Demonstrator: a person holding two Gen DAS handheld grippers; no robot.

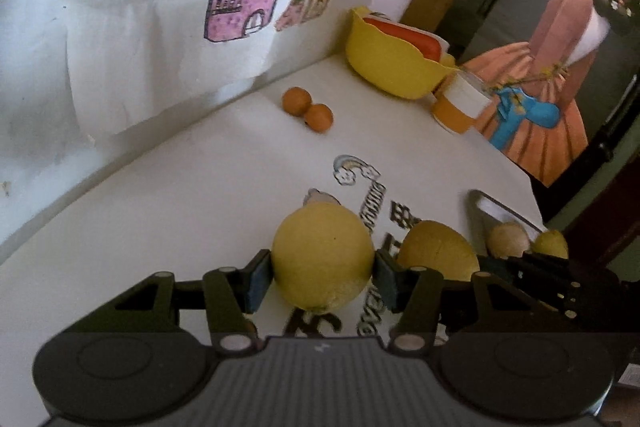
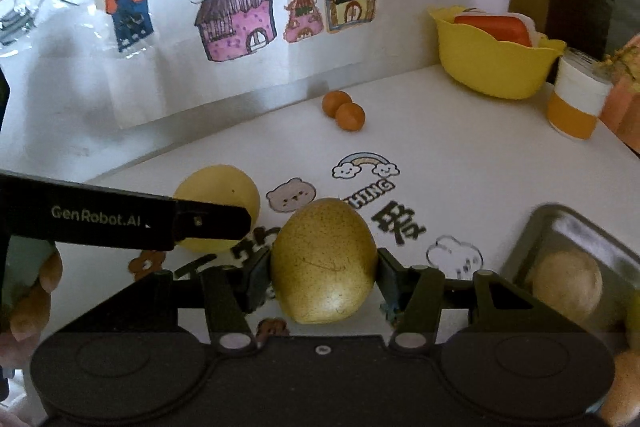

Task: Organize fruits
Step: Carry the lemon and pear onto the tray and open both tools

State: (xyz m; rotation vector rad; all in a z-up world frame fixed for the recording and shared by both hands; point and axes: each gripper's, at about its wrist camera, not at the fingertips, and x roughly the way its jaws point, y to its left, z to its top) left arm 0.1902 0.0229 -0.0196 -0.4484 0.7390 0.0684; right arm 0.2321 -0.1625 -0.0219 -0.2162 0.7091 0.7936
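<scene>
Left wrist view is showing the left gripper [image 1: 323, 277] clamping a round yellow fruit [image 1: 322, 255] between its pads, low over the white table [image 1: 200, 187]. Beside it, the right gripper [image 2: 323, 277] is squeezing a speckled pear [image 2: 323, 261], both likely heading for the metal tray [image 2: 552, 223] already holding a pale fruit [image 2: 568, 285]. Both tools are reaching level and side by side.

Home (children's house drawings [image 2: 236, 19] on wall)
</scene>
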